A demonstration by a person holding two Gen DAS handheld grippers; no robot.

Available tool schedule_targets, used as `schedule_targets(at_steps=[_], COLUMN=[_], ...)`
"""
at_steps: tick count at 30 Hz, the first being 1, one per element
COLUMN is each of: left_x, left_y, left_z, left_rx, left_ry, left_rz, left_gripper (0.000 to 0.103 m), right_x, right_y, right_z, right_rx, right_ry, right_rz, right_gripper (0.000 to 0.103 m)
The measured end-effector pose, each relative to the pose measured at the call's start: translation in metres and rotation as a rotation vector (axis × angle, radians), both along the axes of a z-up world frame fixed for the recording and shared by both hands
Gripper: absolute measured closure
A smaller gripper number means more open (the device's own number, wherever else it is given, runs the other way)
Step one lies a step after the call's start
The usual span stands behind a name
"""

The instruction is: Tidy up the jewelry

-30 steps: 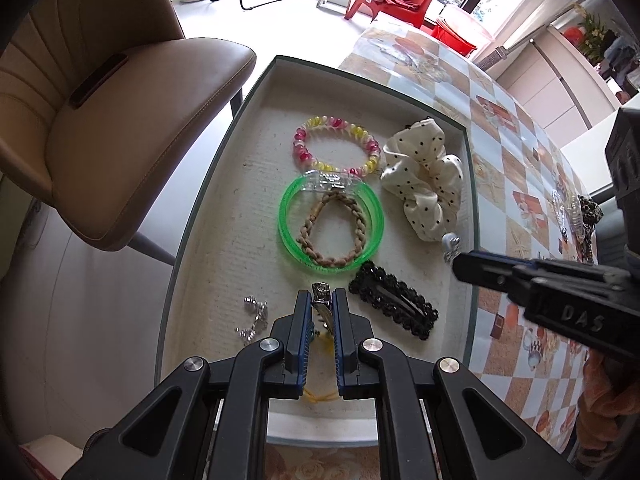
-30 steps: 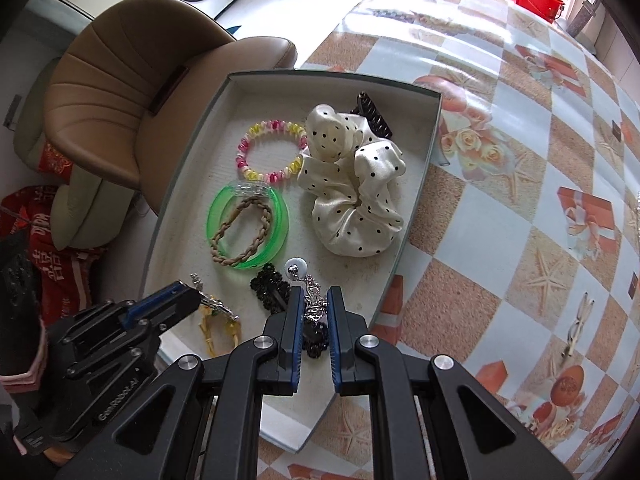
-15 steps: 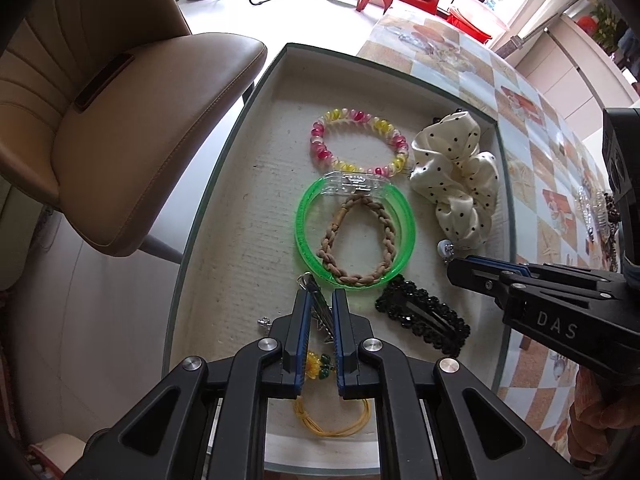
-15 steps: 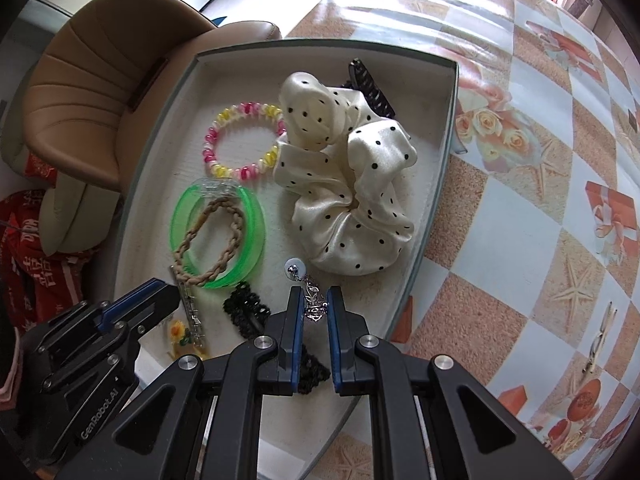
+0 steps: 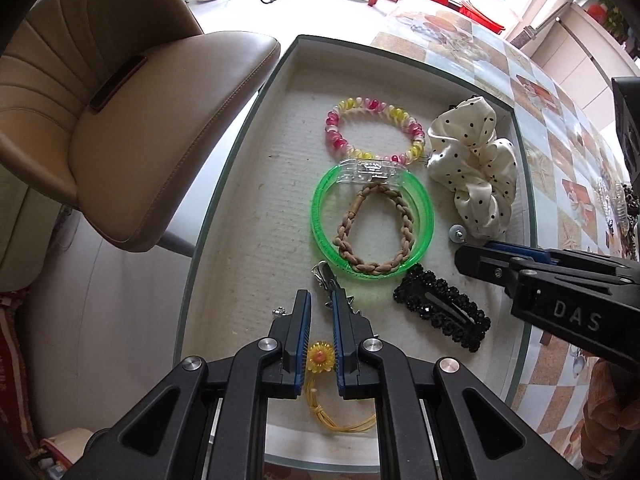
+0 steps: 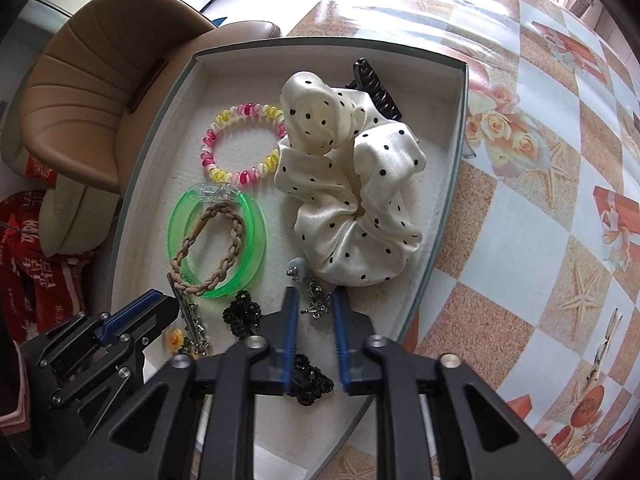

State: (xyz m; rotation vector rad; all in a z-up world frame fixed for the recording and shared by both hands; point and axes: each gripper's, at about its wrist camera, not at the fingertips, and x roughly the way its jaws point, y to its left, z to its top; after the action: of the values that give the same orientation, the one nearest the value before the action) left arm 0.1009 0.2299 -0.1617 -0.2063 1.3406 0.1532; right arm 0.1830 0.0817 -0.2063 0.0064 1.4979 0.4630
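Left gripper (image 5: 319, 310): my fingers stand a little apart; a silver metal clip (image 5: 329, 283) lies along the inner face of my right-hand finger, touching it, the other finger clear of it; whether I grip it I cannot tell
Right gripper (image 6: 315, 309): my fingers are parted; the silver earring (image 6: 310, 291) lies between them, touching neither
Earring: pale round bead at its far end, spiky silver chain towards me; on the tray floor just near of the scrunchie
Tray (image 6: 448, 216): grey-rimmed, pale lining; holds all the pieces
Scrunchie (image 6: 352, 200): cream satin, black dots; far right of the tray, over a black claw clip (image 6: 376, 88)
Left half: spiral bead bracelet (image 5: 374, 130) far; green bangle (image 5: 372, 220) around a braided tan band (image 5: 374, 234)
Near: black beaded barrette (image 5: 442, 306); yellow flower tie (image 5: 319, 362) under my left fingers
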Motion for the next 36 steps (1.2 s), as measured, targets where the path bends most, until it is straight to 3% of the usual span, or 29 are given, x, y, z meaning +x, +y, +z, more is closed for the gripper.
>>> schedule_targets(at_steps=[14,15,16,17,19,26,30,36], left_x=[-0.005,-0.006,-0.007,-0.009,-0.010,-0.012,-0.018,-0.031], left_y=[-0.006,-0.006,-0.006,-0.006,-0.007,-0.012,-0.018,-0.020], left_z=[0.010,0.011,0.013,0.019,0.026,0.037,0.041,0.043], left_rx=[0.007,0.007,0.012,0.045,0.065,0.065,0.094,0.118], left_ry=[-0.003,-0.004,-0.006,-0.030,-0.066,-0.051,-0.042,-0.028], left_rz=[-0.008,-0.006,-0.001,0.018,0.020,0.009,0.001,0.005], left_gripper=[0.088,0.056,0.007,0.000,0.000,0.000,0.000,0.000], right_x=[-0.008,-0.010,-0.012,-0.015,-0.019,-0.036,-0.041,-0.051], right_y=[-0.031,-0.034,-0.038,-0.041,-0.049,-0.066,-0.070,-0.070], right_z=[0.050,0.053,0.056,0.058,0.061,0.068,0.072,0.077], right_rx=[0.078,0.073,0.069,0.064,0.057,0.030,0.022,-0.005], right_ry=[-0.054,-0.060,-0.065,-0.068,-0.065,-0.054,-0.053,-0.044], right_rz=[-0.105,-0.112,-0.120,-0.126,-0.139,-0.143,-0.137,-0.114], right_gripper=[0.062,0.062,0.062,0.062,0.062,0.061,0.054,0.052])
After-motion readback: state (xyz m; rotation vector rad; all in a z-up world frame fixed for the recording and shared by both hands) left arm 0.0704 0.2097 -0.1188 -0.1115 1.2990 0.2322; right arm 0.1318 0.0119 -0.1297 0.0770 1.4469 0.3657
